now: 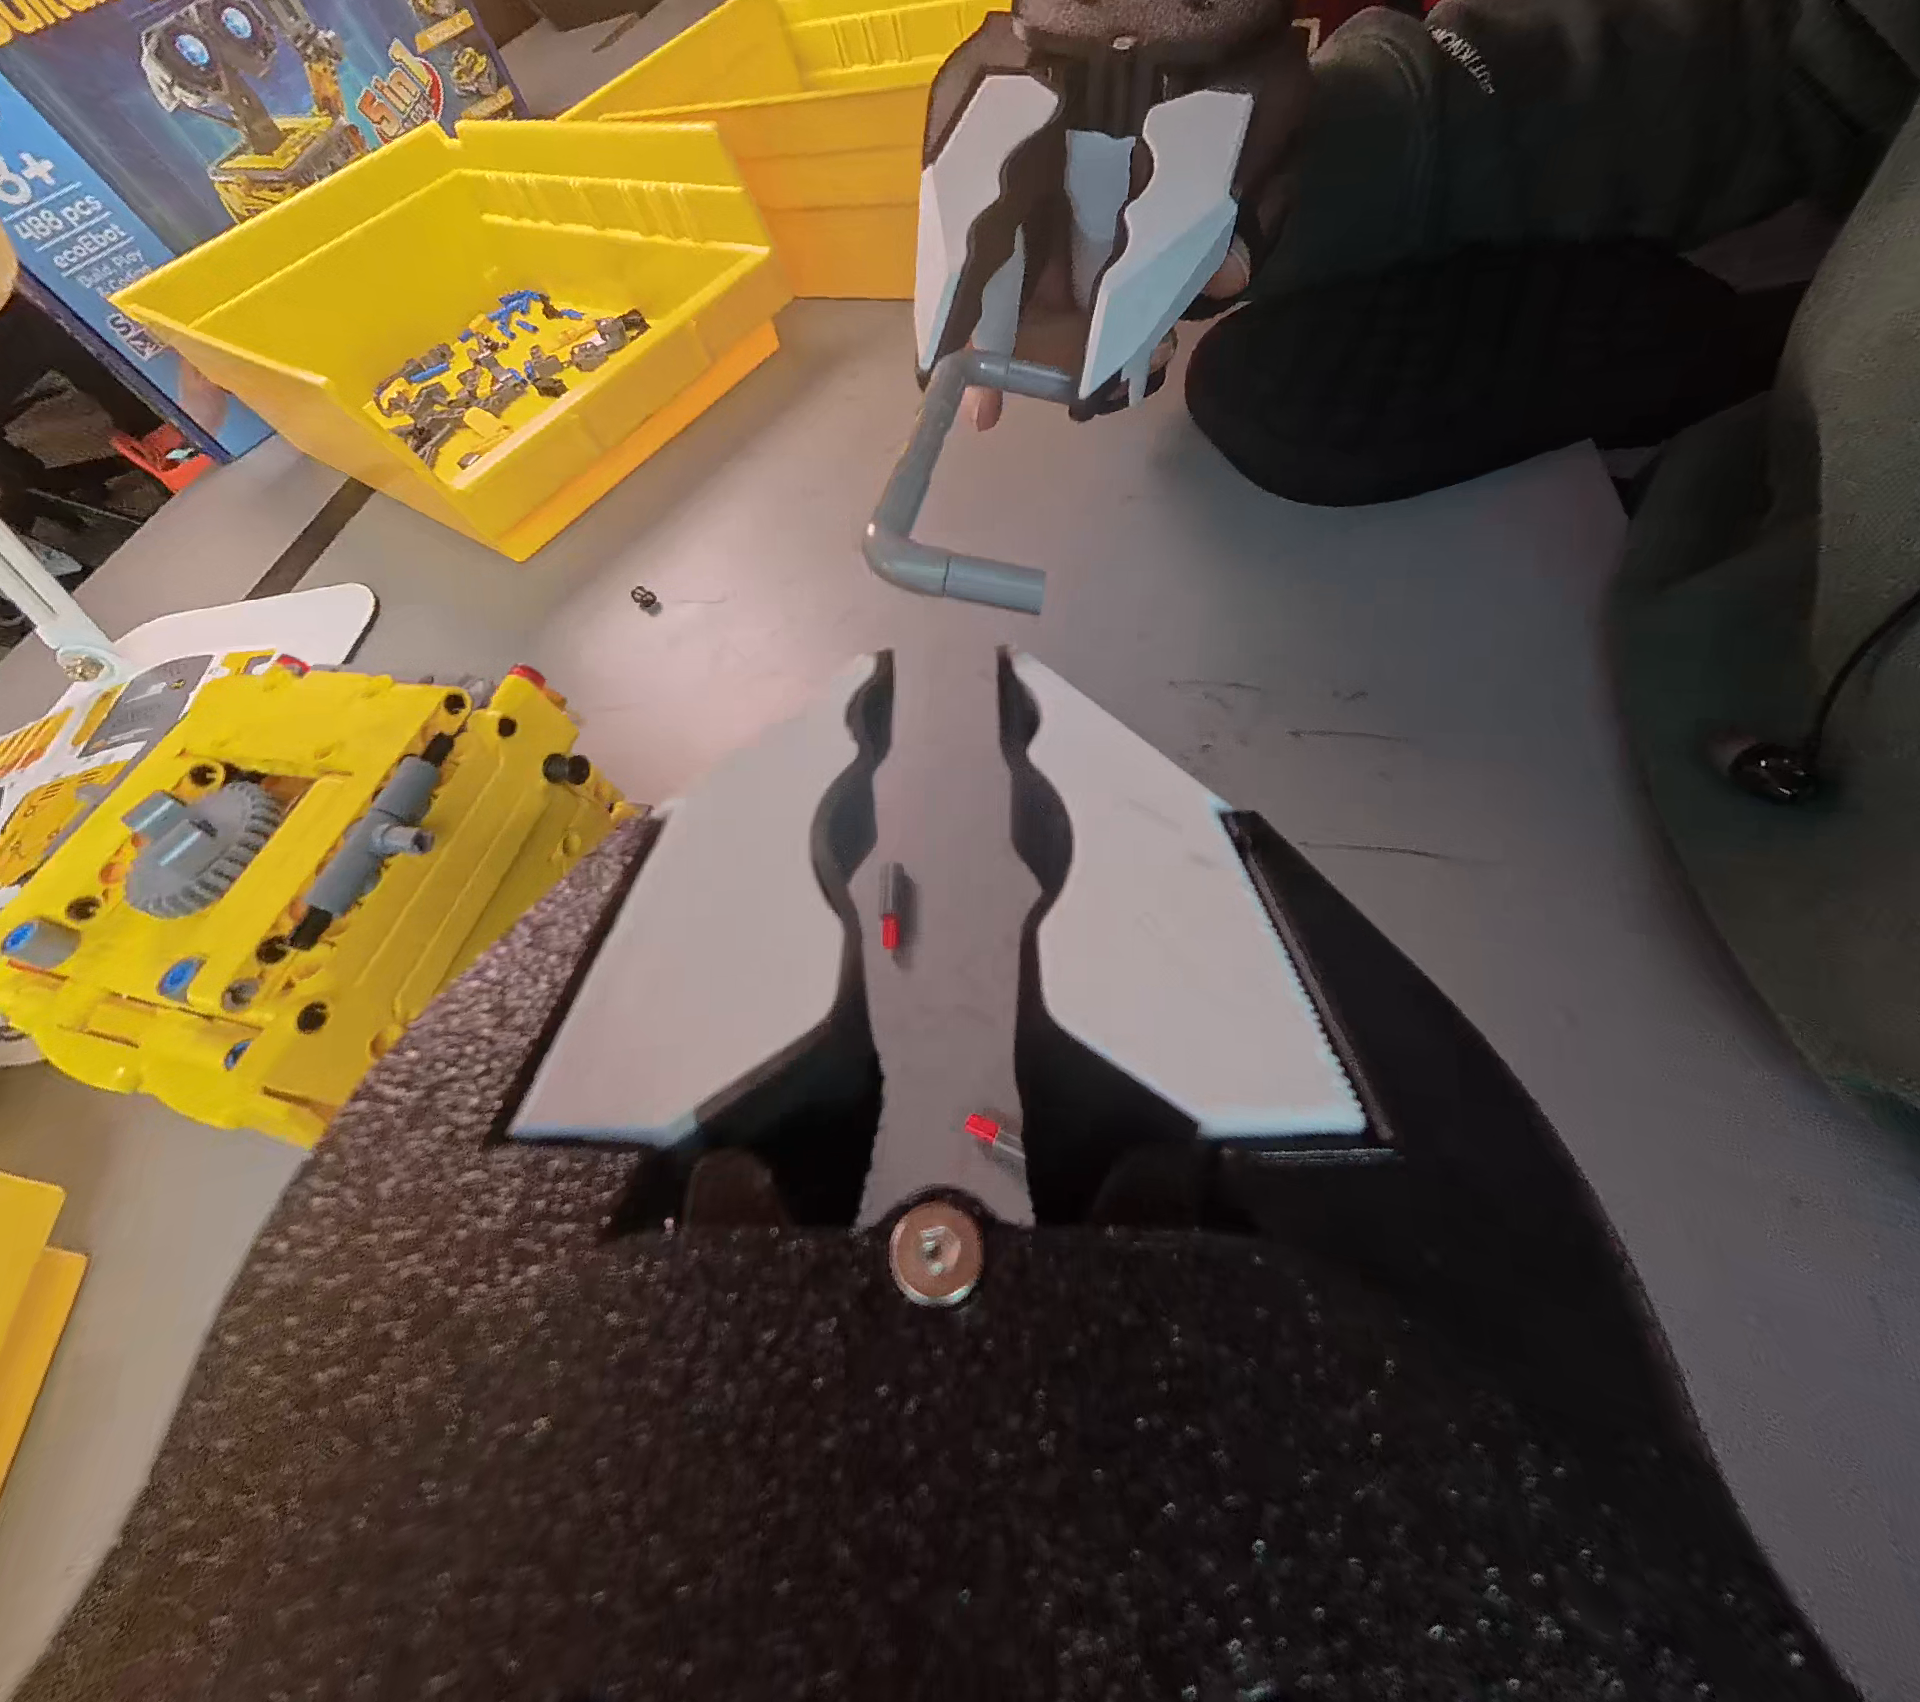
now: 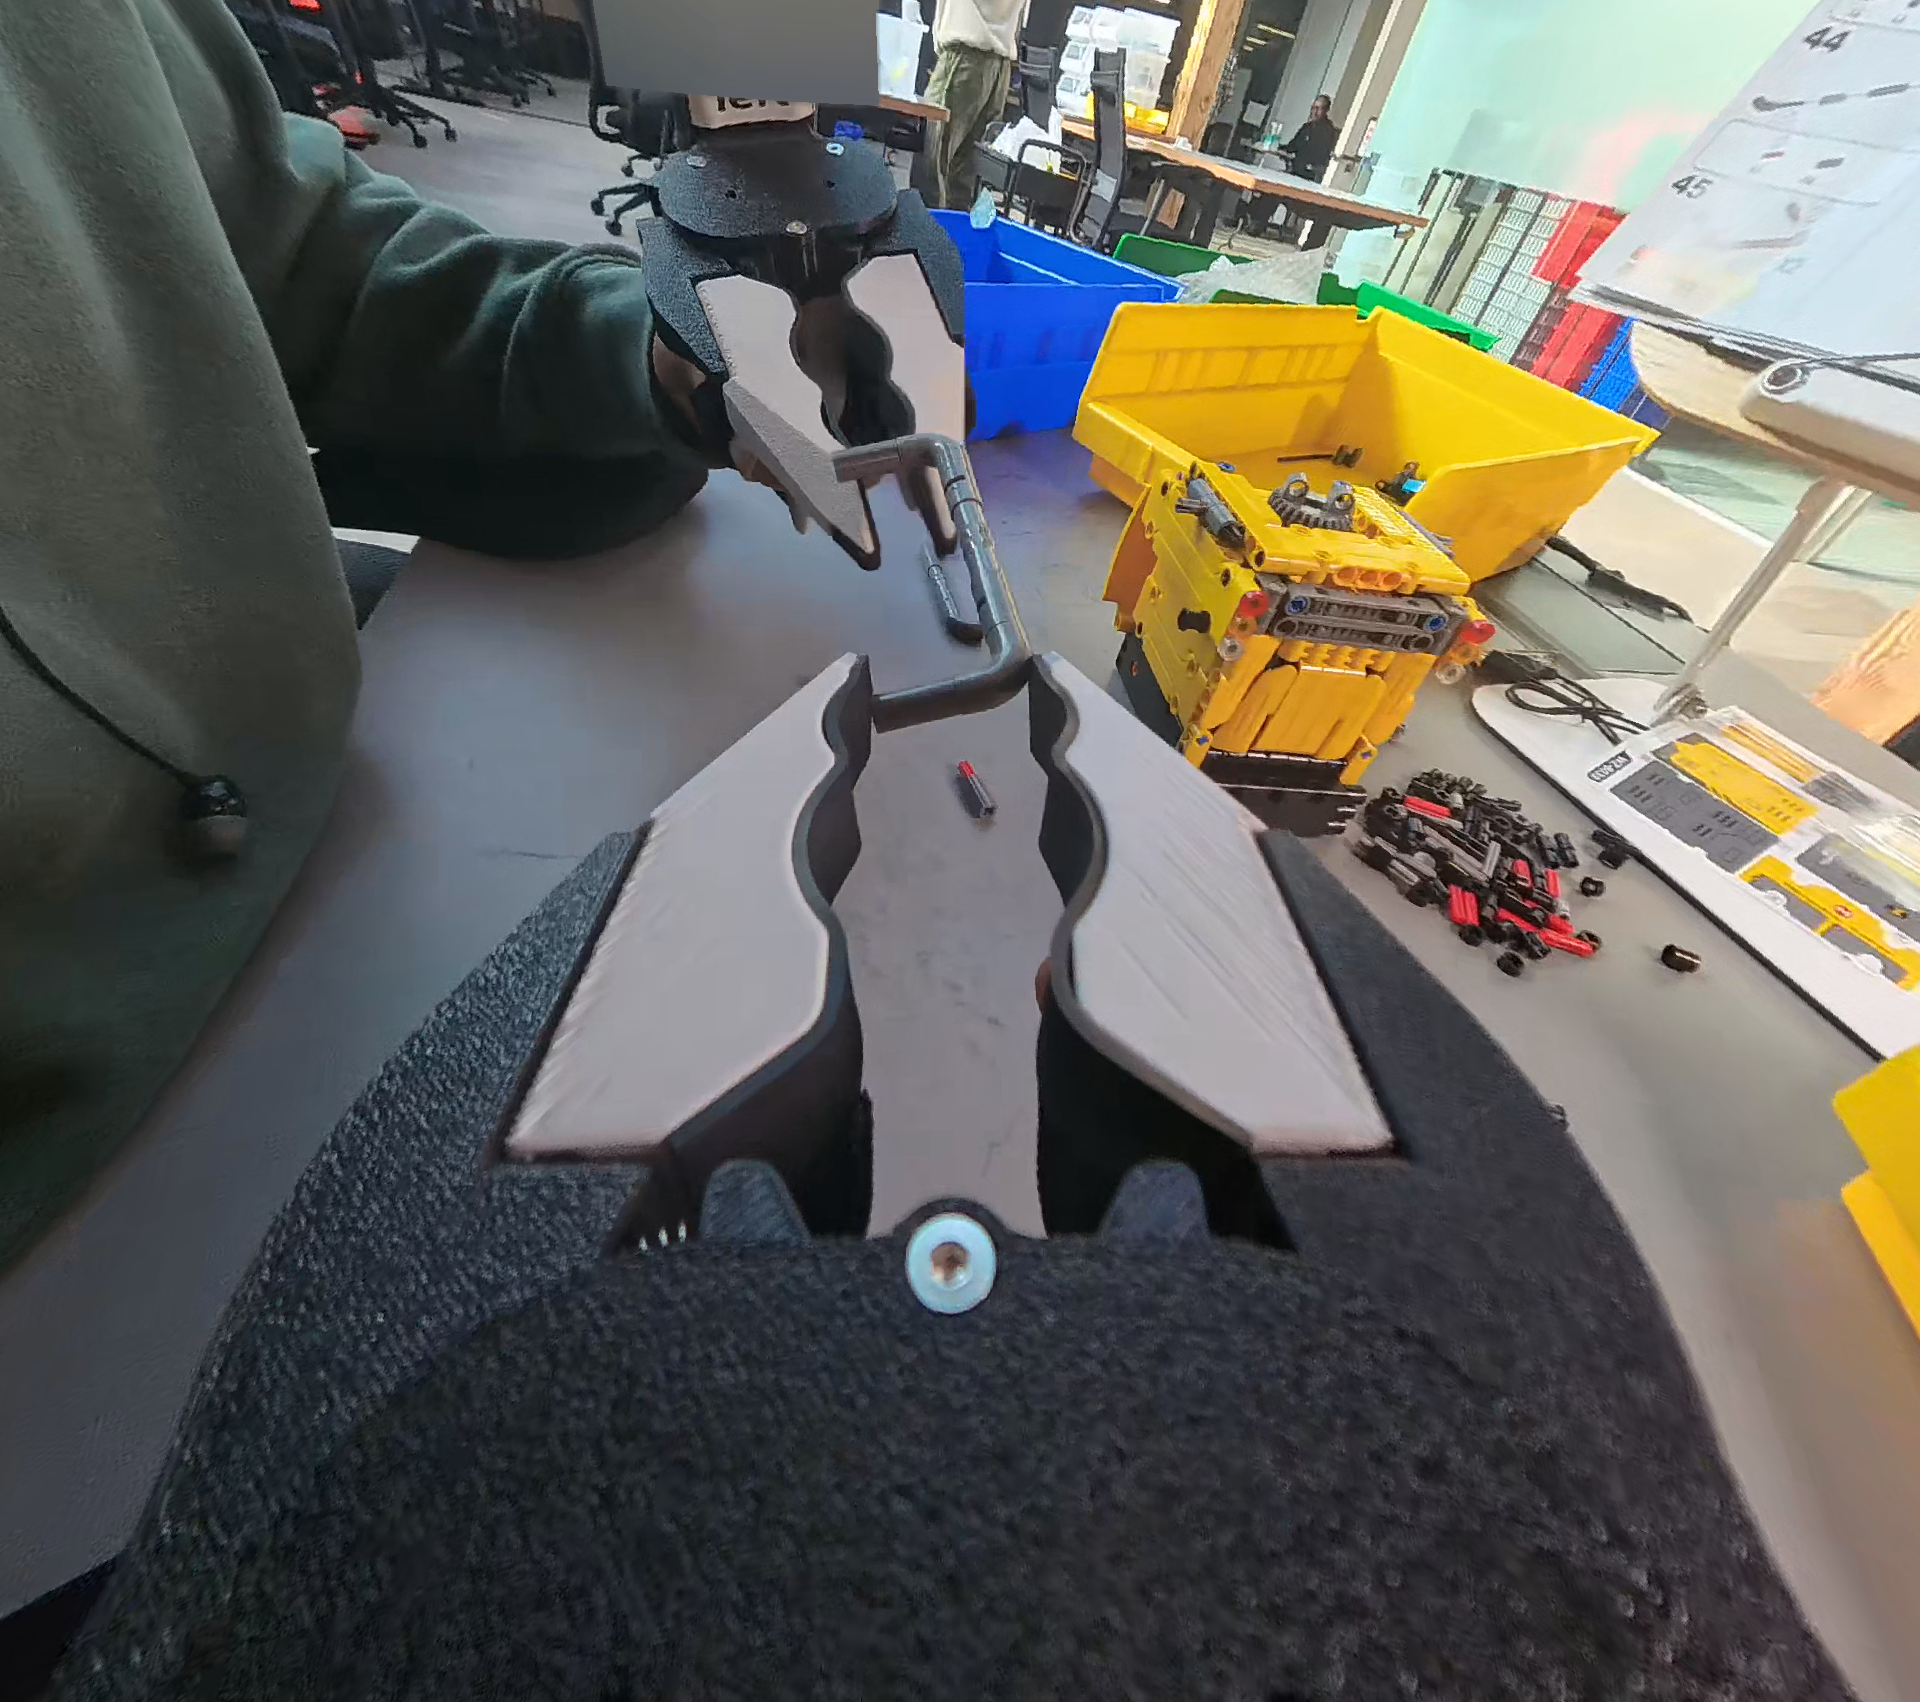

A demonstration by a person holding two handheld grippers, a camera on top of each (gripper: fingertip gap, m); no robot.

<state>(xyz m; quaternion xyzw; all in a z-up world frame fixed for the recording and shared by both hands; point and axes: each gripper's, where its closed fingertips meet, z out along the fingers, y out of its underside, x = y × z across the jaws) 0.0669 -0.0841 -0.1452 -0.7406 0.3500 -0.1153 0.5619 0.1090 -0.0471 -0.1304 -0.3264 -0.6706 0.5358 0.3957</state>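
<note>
A grey tube (image 1: pixel 914 468) bent at both ends hangs above the grey table (image 1: pixel 1351 665). My right gripper (image 2: pixel 948 676) is shut on one end of the tube (image 2: pixel 987 582), which spans the gap between both pads. It also shows in the left wrist view (image 1: pixel 1013 395), held by a gloved hand. My left gripper (image 1: pixel 943 665) is open with nothing between its fingers, and its tips stand just short of the tube's other end. In the right wrist view the left gripper (image 2: pixel 904 546) sits beside that end. A small black pin with a red end (image 1: pixel 894 909) lies on the table under the left gripper.
A yellow brick-built vehicle (image 2: pixel 1299 634) stands on the table, beside a pile of black and red pins (image 2: pixel 1475 863) and an instruction booklet (image 2: pixel 1766 821). A yellow bin (image 1: pixel 312 281) of small parts and a kit box (image 1: pixel 208 42) stand behind. A green-sleeved arm (image 2: pixel 468 353) lies alongside. The gap from one gripper's tips to the other's is roughly 7 cm.
</note>
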